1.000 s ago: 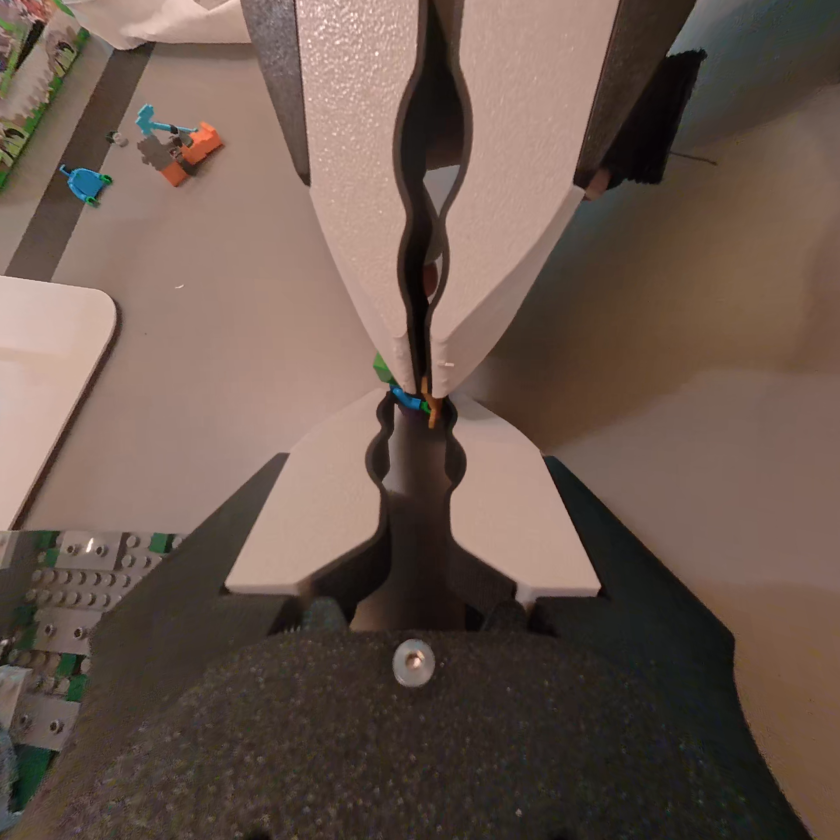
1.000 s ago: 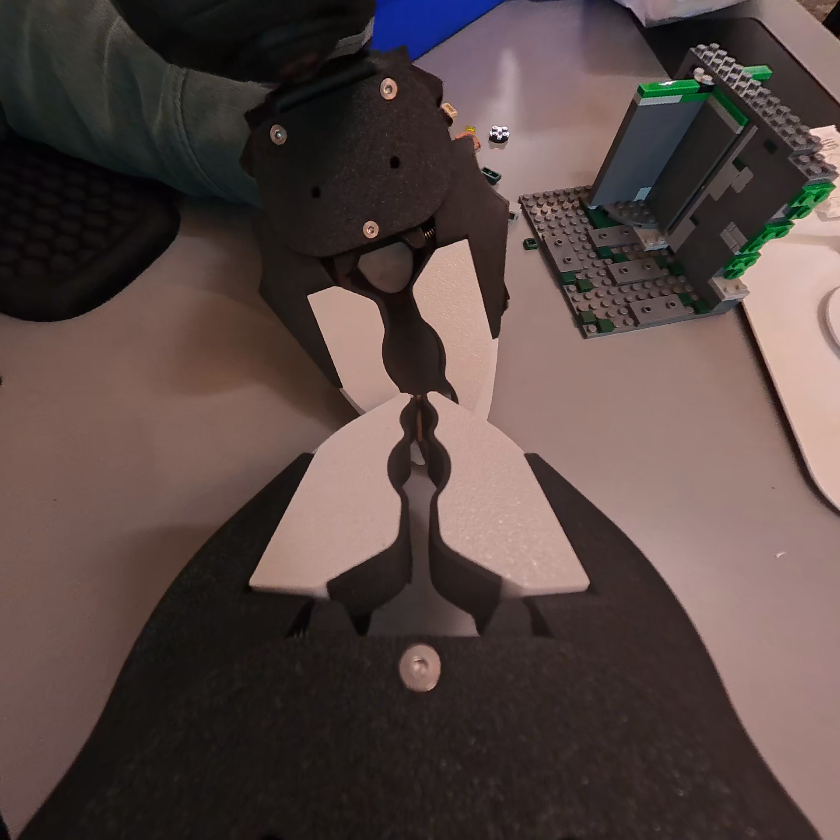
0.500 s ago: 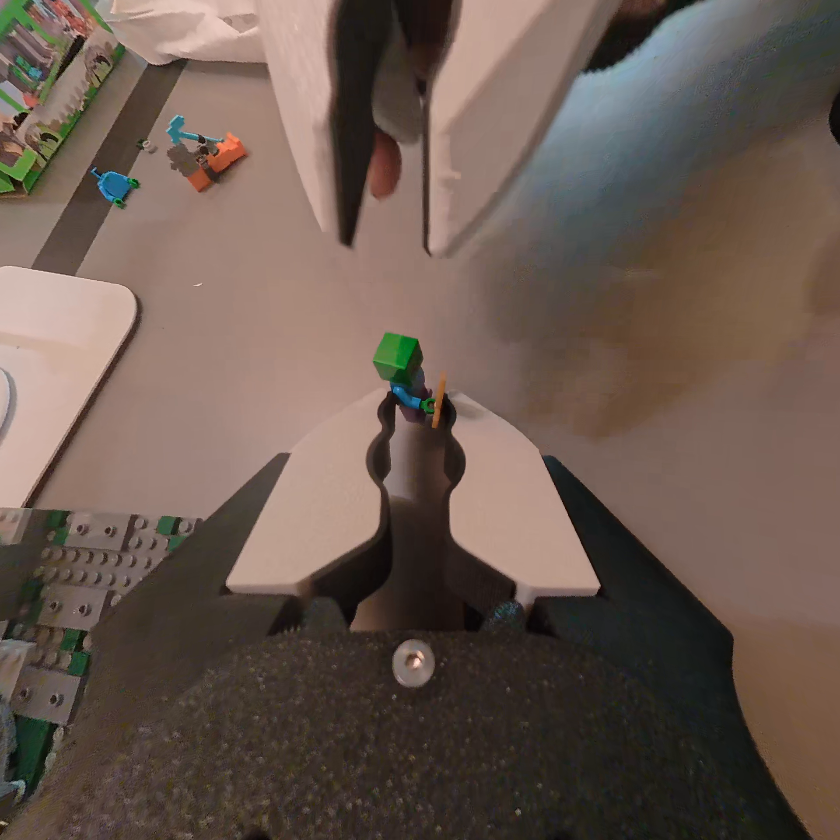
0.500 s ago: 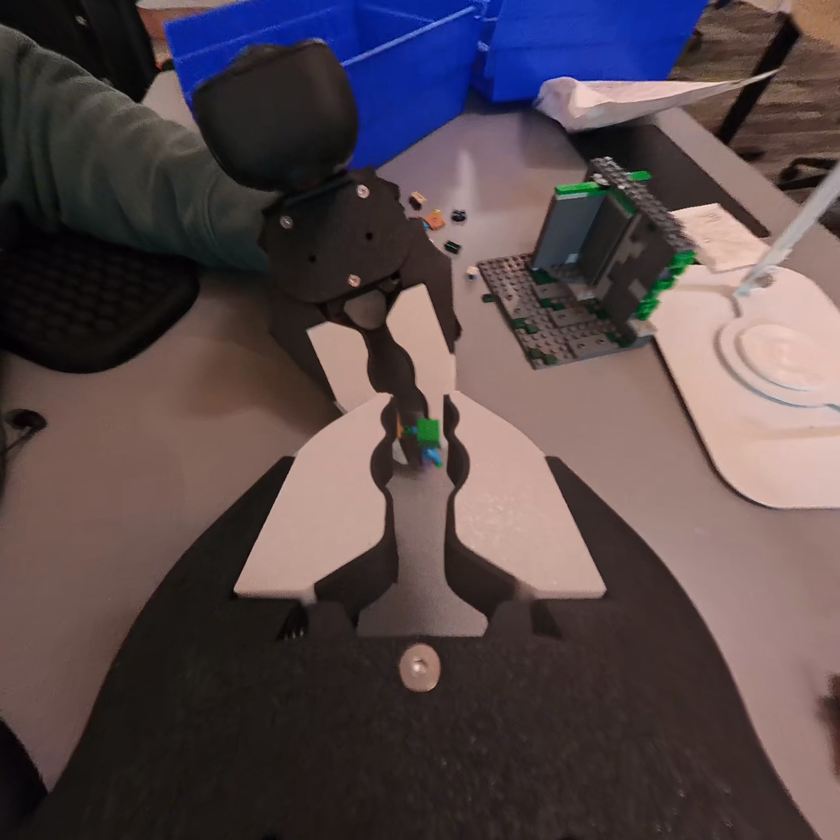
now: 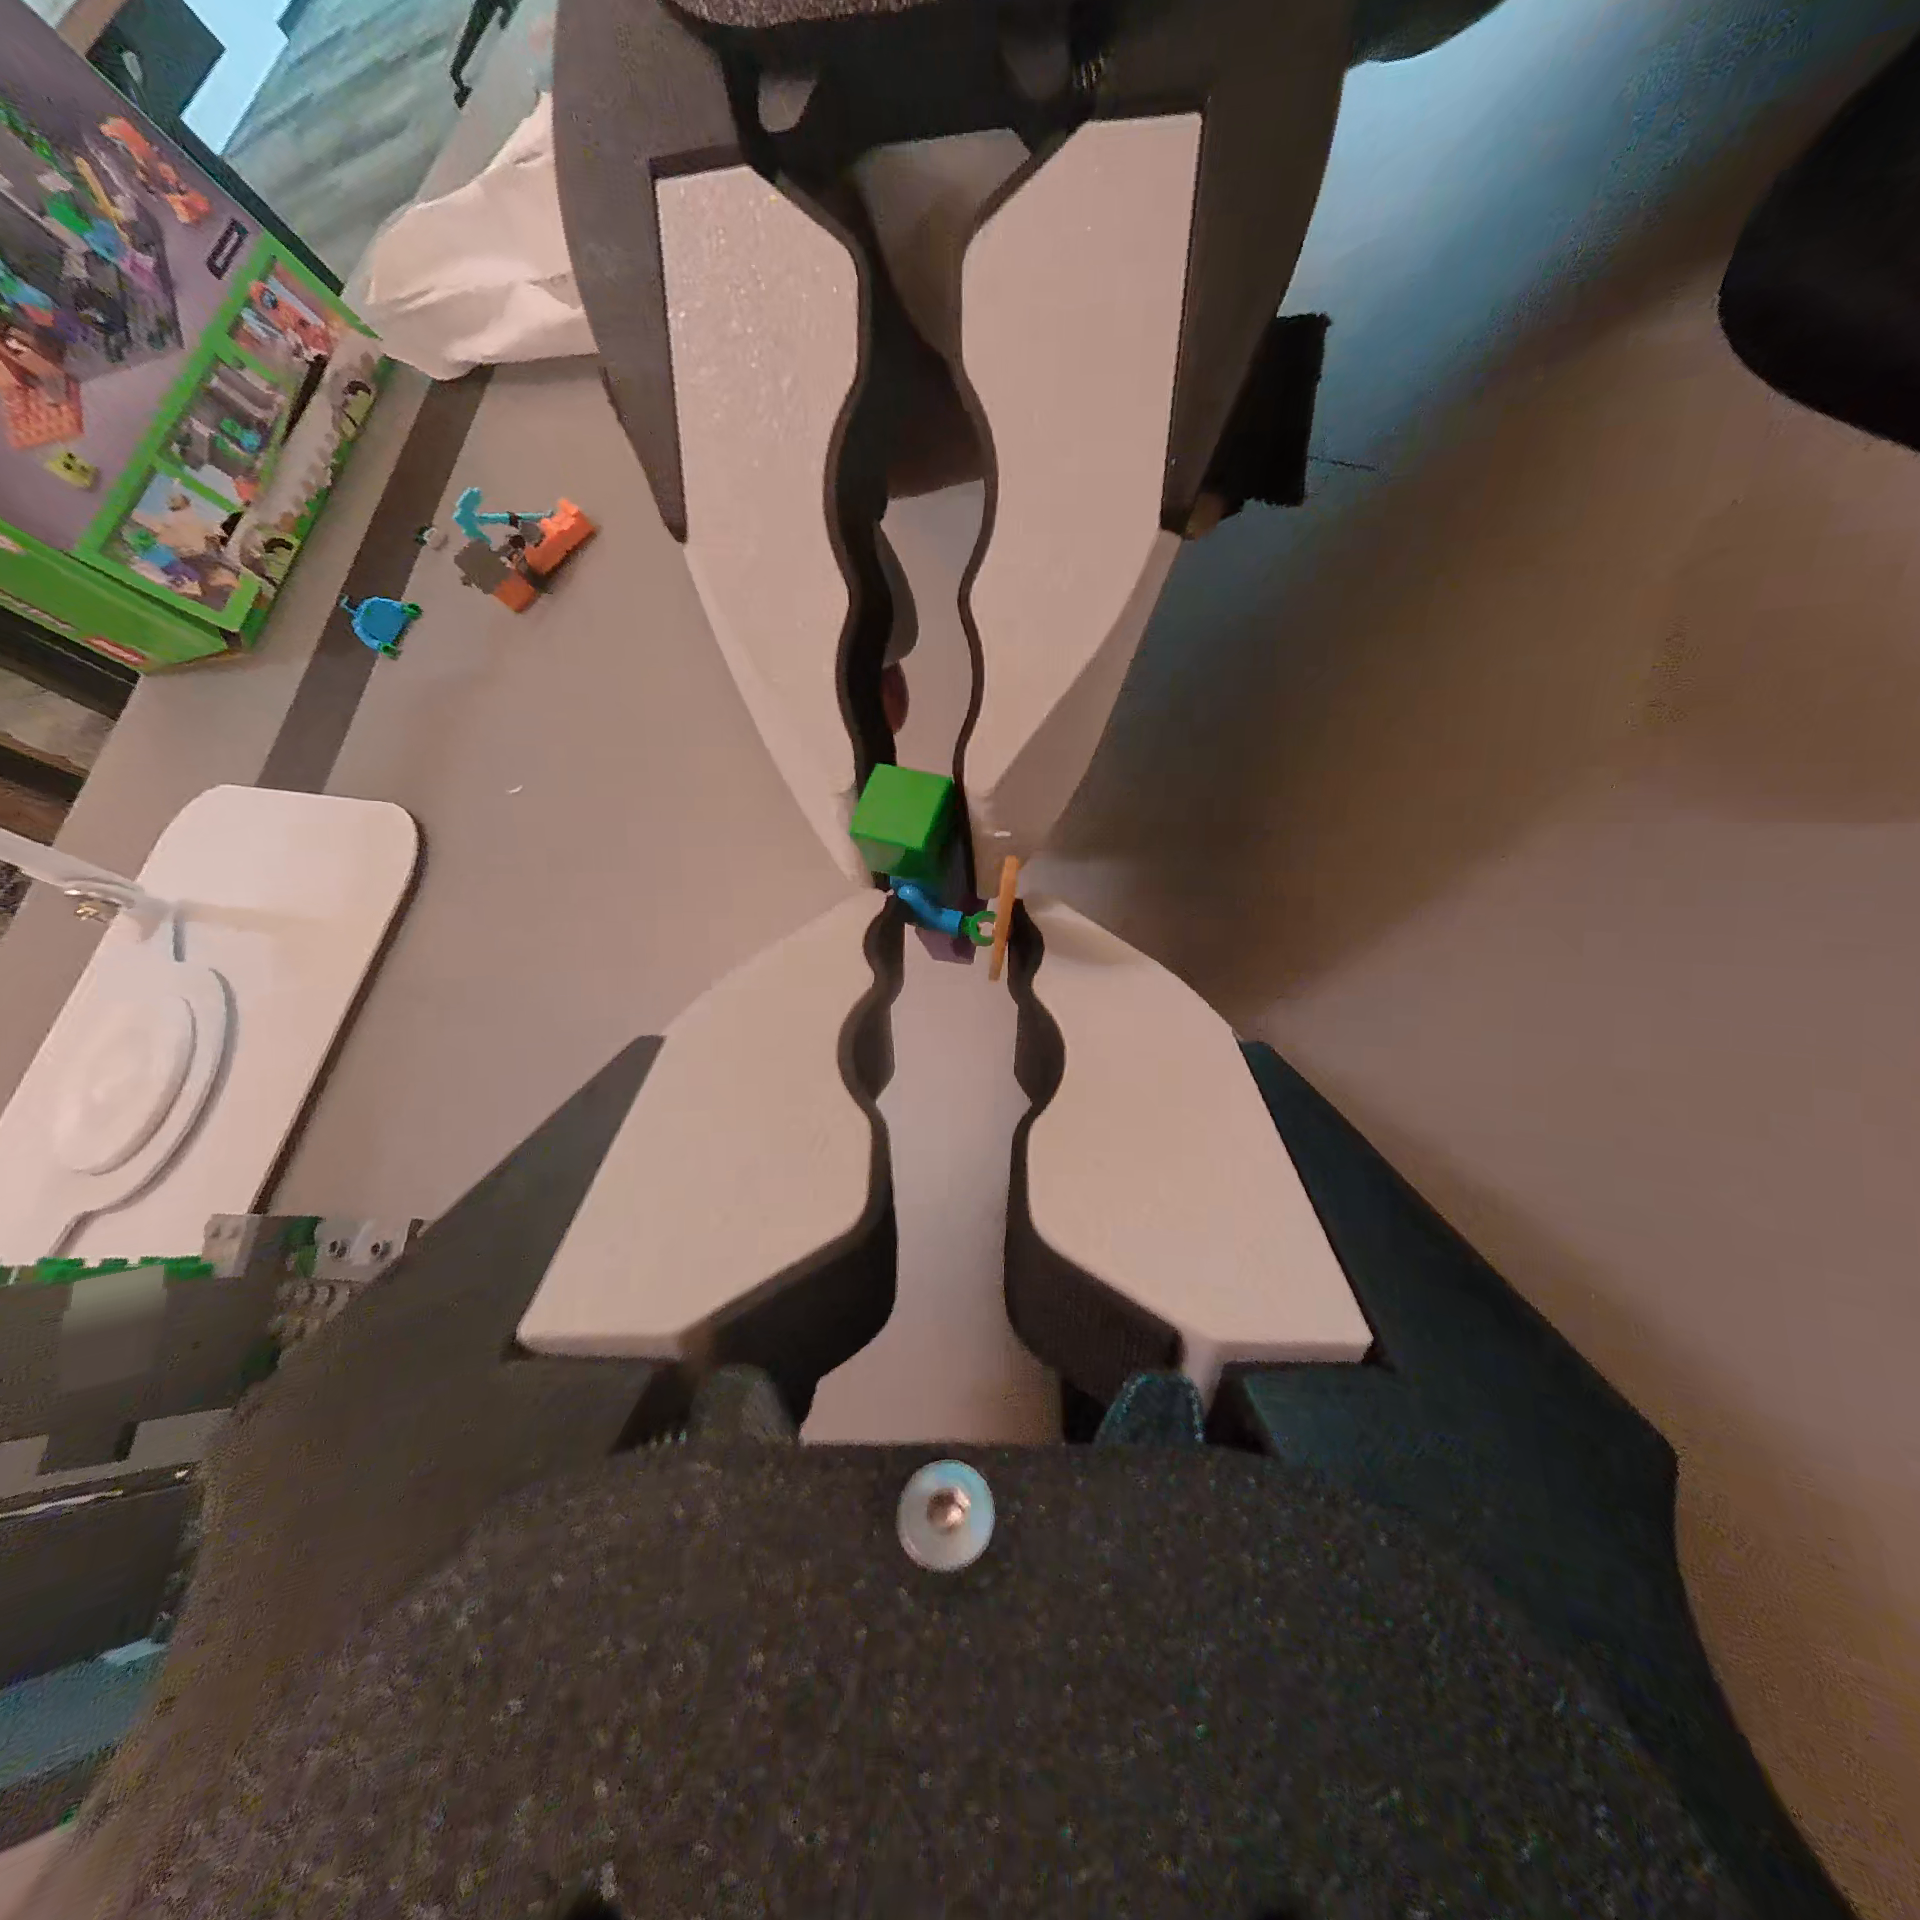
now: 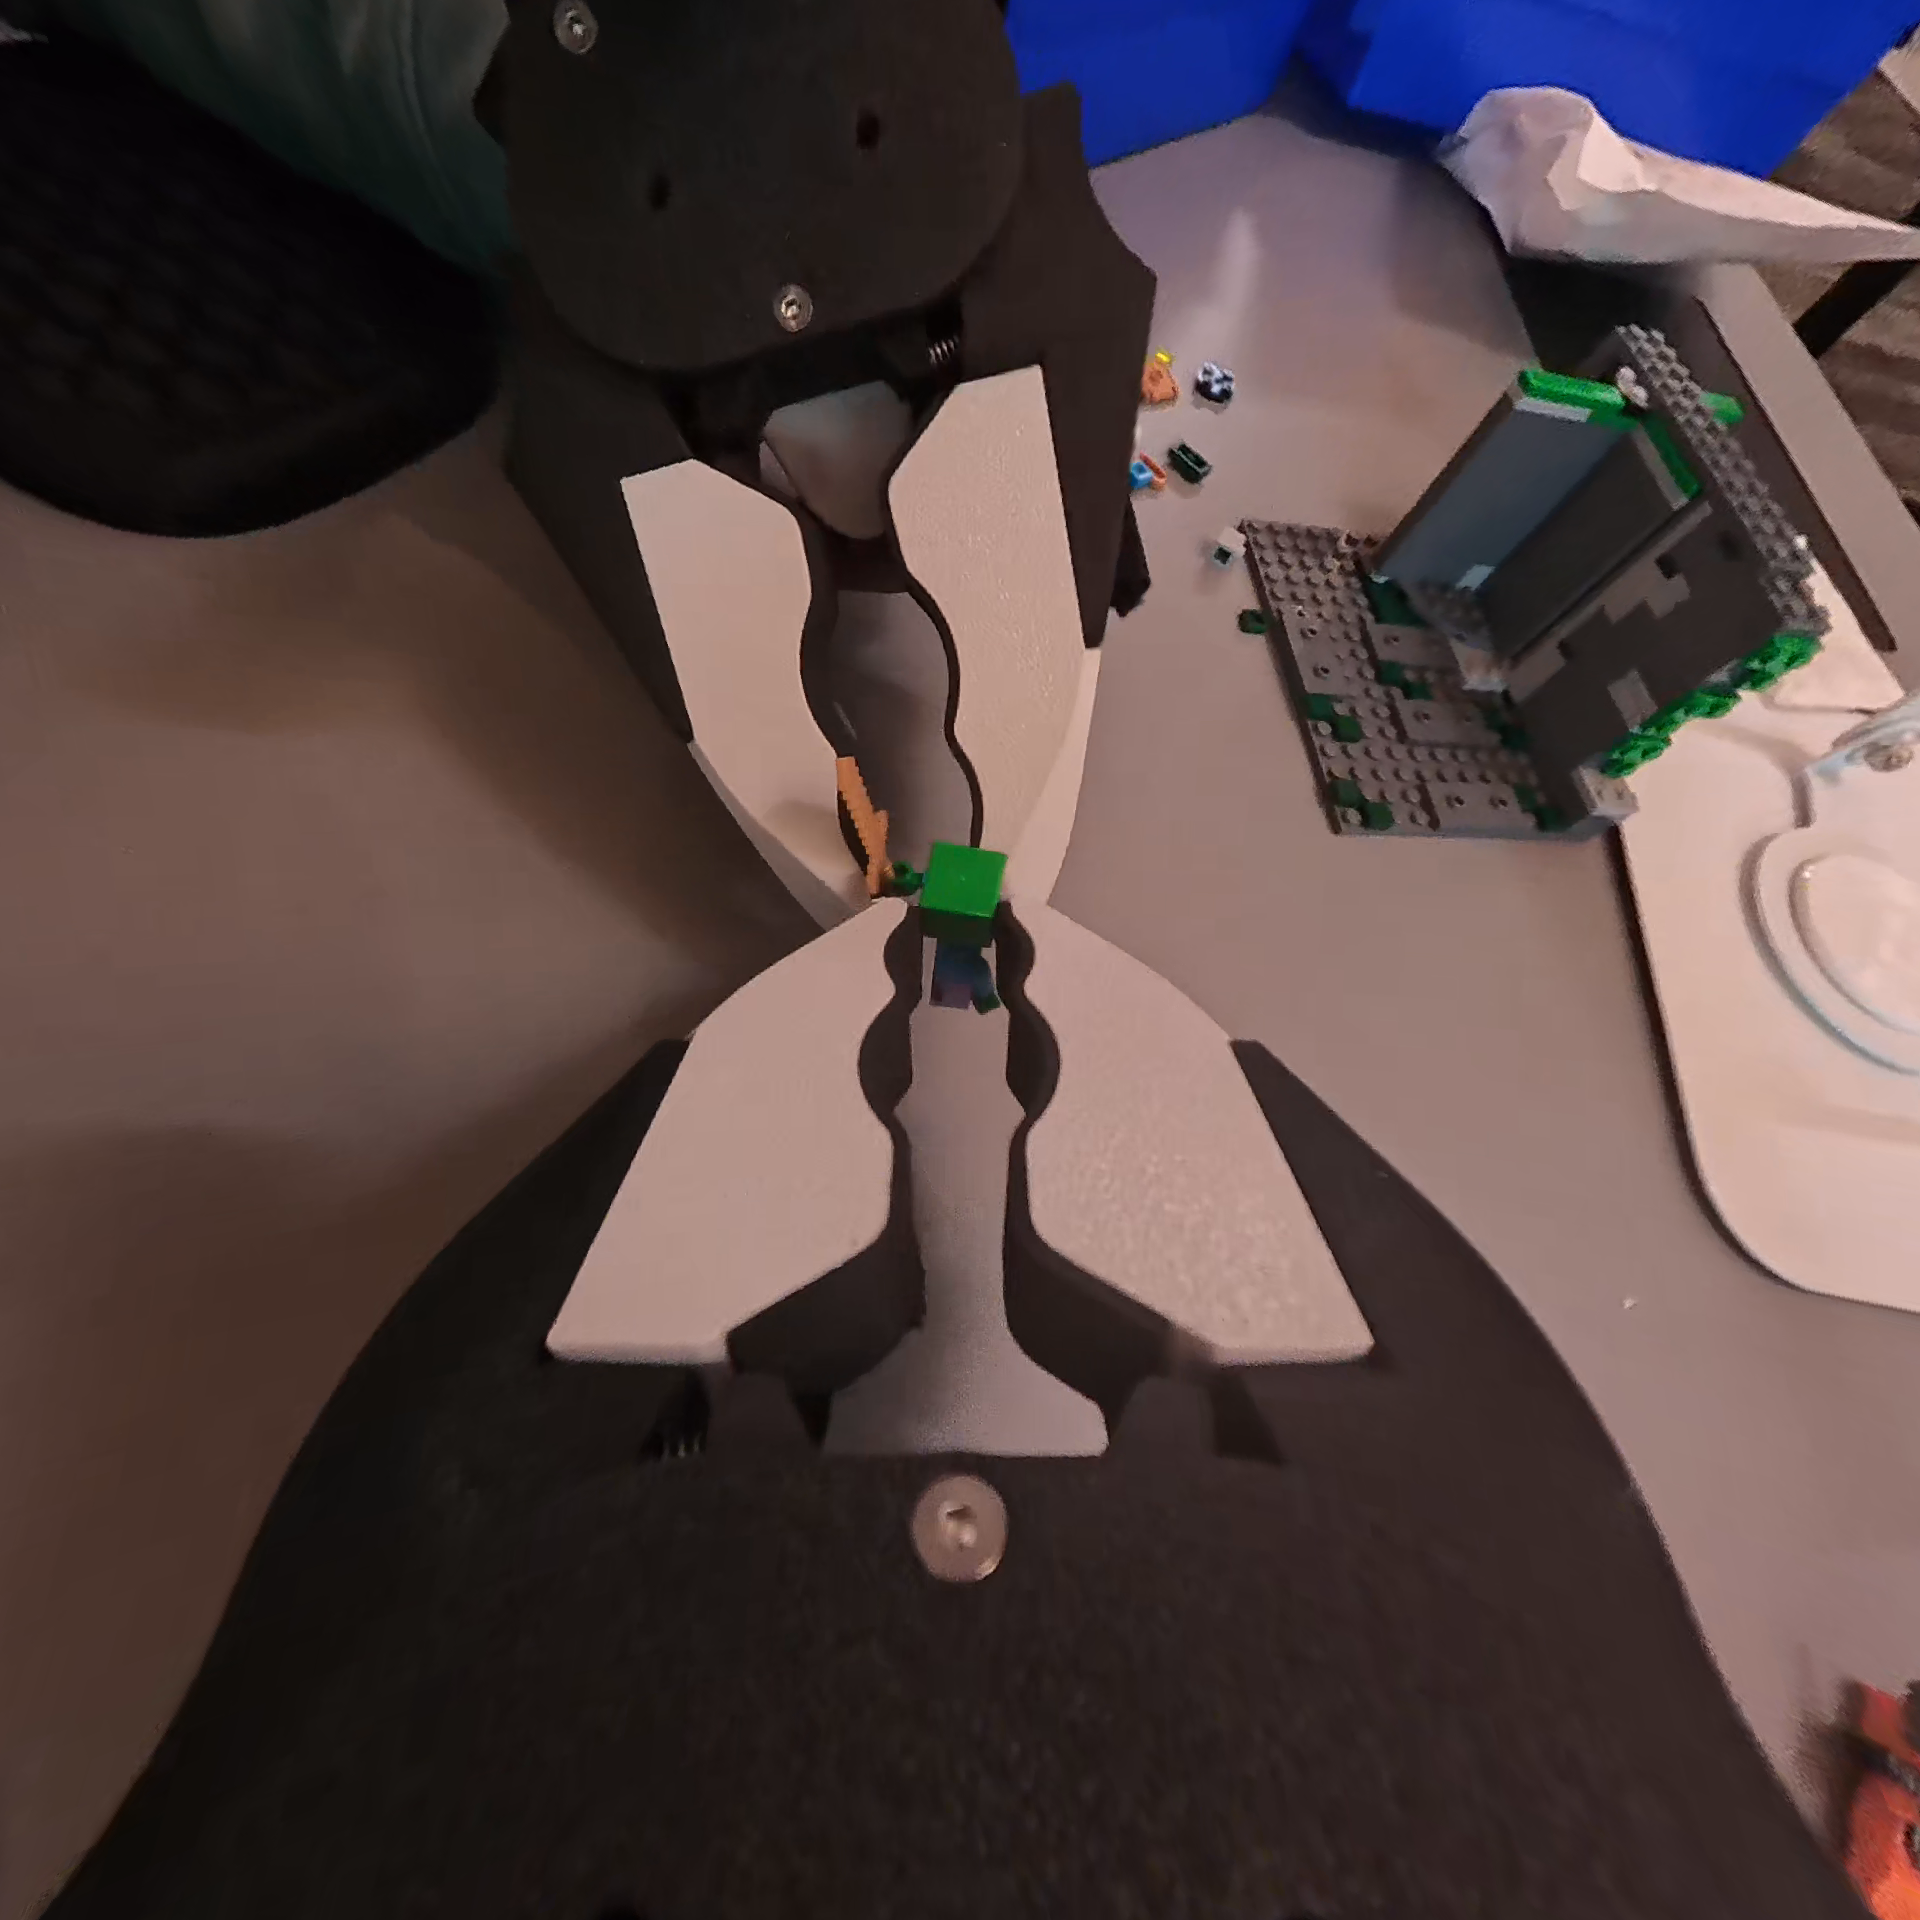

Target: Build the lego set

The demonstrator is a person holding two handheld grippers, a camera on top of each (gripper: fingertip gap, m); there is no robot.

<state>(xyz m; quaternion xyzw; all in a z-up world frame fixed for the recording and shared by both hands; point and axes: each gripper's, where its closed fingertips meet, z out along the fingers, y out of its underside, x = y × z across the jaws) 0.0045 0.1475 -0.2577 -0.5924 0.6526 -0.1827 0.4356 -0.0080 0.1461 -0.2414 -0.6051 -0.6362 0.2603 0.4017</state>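
A small minifigure (image 5: pixel 902 831) with a green cube head, blue arms and purple legs holds an orange sword (image 5: pixel 1003 914). My left gripper (image 5: pixel 951 920) is shut on its body and holds it upright just above the table. In the right wrist view the minifigure (image 6: pixel 964 883) sits between the tips of my right gripper (image 6: pixel 958 930), with the sword (image 6: pixel 862 821) lying against the left gripper (image 6: pixel 940 883). The right gripper (image 5: pixel 925 852) is open, its jaws either side of the head with thin gaps. The grey and green build (image 6: pixel 1455 727) stands to the right.
The set's box (image 5: pixel 156 416) stands at the far left, with orange and teal pieces (image 5: pixel 520 540) beside it. A white lamp base (image 6: pixel 1818 987) lies right of the build. Small loose pieces (image 6: pixel 1174 436), blue bins (image 6: pixel 1455 62), a white bag (image 6: pixel 1621 187) and a black mat (image 6: pixel 208 312) lie behind. Less than 4 cm separates the two grippers' tips. The white lamp base (image 6: pixel 1818 987) sits 25 cm or so from the ends of my left fingers.
The right gripper was shut at the sword a second ago, then opened and pulled back. It has now come back around the minifigure. The left gripper kept its hold.
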